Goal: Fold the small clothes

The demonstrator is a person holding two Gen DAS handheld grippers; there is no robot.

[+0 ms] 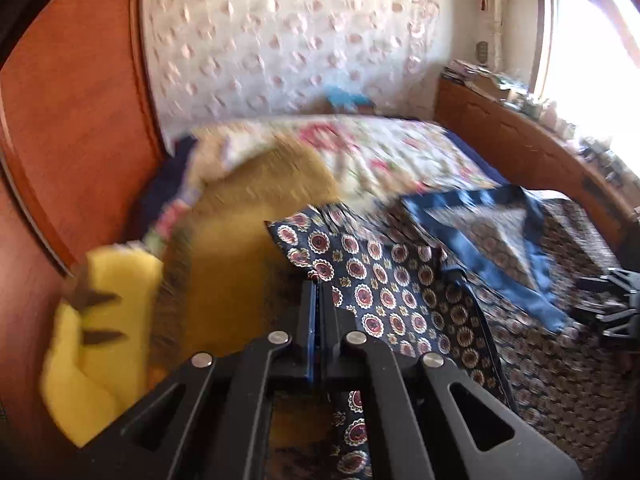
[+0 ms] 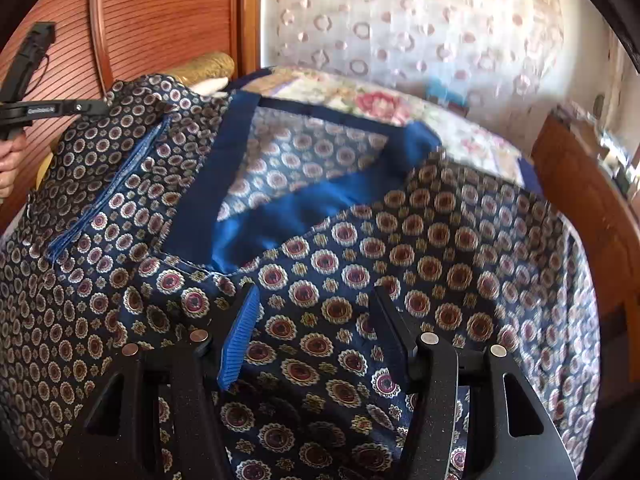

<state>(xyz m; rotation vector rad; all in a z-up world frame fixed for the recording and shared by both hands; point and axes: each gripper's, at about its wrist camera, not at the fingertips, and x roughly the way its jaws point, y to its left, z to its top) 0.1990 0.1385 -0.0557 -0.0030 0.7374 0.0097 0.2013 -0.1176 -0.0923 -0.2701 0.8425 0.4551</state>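
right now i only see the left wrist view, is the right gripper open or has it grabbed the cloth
Observer: Open. The right gripper has its fingers apart over the patterned cloth, not pinching it.
Operator: does my left gripper have cloth, seen from there
Observer: The left gripper meets a raised edge of the cloth at its tip.
Operator: anything else near it
Observer: A hand grips its handle.

One navy medallion-print garment [image 2: 344, 280] with a plain blue lining lies on one bed [image 1: 404, 148]. One floral bedspread [image 2: 360, 100] covers the bed. One mustard blanket [image 1: 240, 248] and one yellow plush toy [image 1: 108, 344] sit at the side. Two tools appear: left tool [image 1: 316, 292], right tool [image 2: 316, 312].
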